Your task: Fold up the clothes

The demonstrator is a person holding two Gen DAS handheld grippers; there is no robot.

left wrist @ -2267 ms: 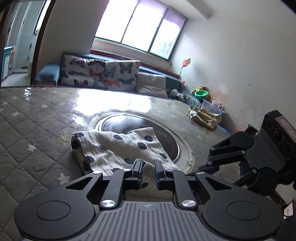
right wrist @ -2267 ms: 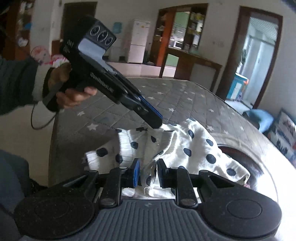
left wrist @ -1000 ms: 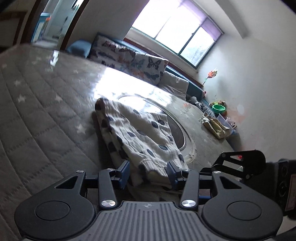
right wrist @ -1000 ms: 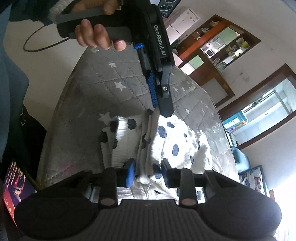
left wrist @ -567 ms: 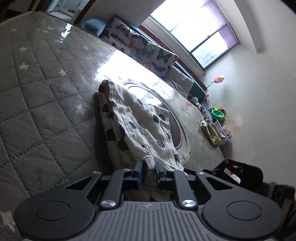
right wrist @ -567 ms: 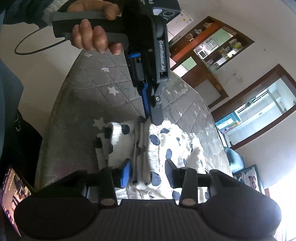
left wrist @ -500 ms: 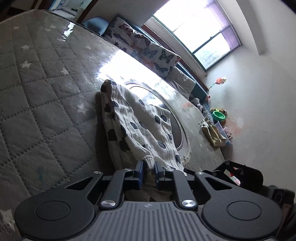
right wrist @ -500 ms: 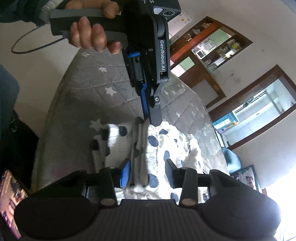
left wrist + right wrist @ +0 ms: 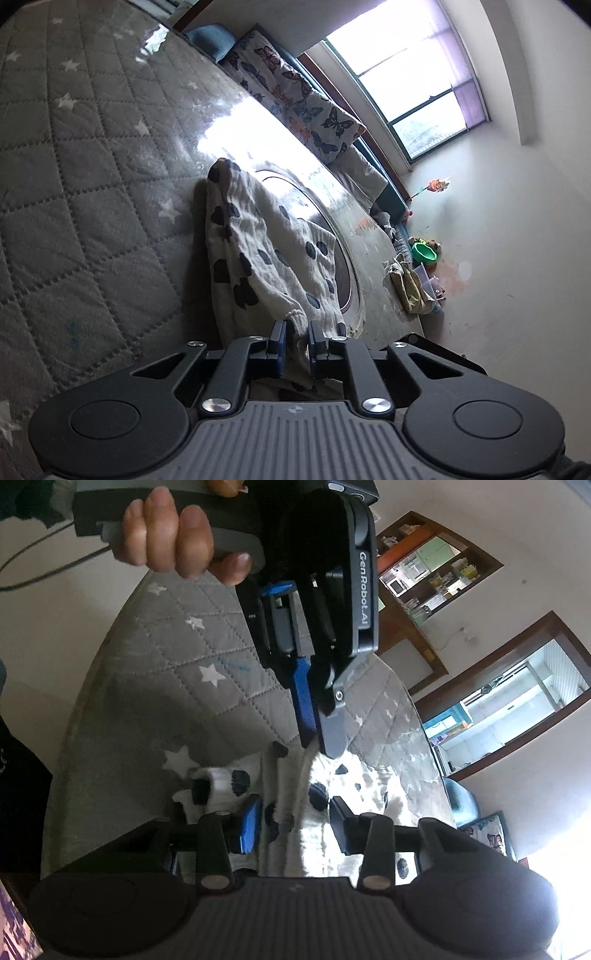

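Note:
A white garment with dark polka dots (image 9: 273, 258) lies bunched on the grey quilted, star-printed table cover (image 9: 74, 184). My left gripper (image 9: 295, 332) is shut on the garment's near ribbed edge, with a thin fold pinched between its blue pads. In the right wrist view the same garment (image 9: 354, 790) spreads under the left gripper (image 9: 321, 746), which a person's hand (image 9: 177, 550) holds tip-down onto the cloth. My right gripper (image 9: 295, 819) is open. Its pads stand apart on either side of a loose ridge of the fabric and do not press on it.
A round glass inset (image 9: 332, 236) sits in the table under the garment's far side. A yellowish cloth (image 9: 410, 284) lies at the far table edge, with a green bowl (image 9: 424, 253) beyond. Butterfly cushions (image 9: 306, 107) line the window seat. A lit screen (image 9: 14, 930) shows low left.
My left gripper closed from wide open onto the garment's edge and rolled. My right gripper's jaws widened off the cloth. The left gripper looms larger and nearer in the right wrist view.

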